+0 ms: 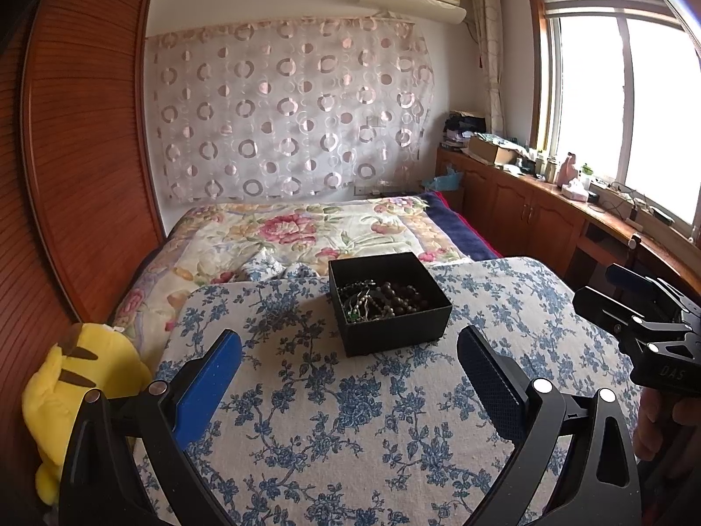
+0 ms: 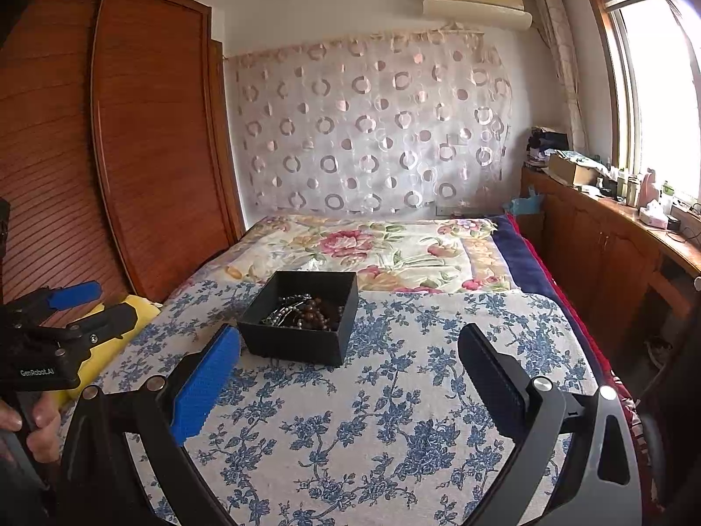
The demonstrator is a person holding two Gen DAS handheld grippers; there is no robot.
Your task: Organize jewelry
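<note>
The box [image 1: 389,302] sits on the bed [image 1: 350,416] with beads [image 1: 401,298] inside. Both the left gripper [image 1: 349,350] and right gripper [image 2: 349,346] are spread wide, holding nothing. Reach in slowly and pinch 1 string.

Daylight from blown-out window [image 1: 622,101] at right, room evenly bright. Soft shadow beside black box [image 1: 387,302]. Strong fisheye bending at edges, dark corner vignetting. Focus sharp centrally.
</note>
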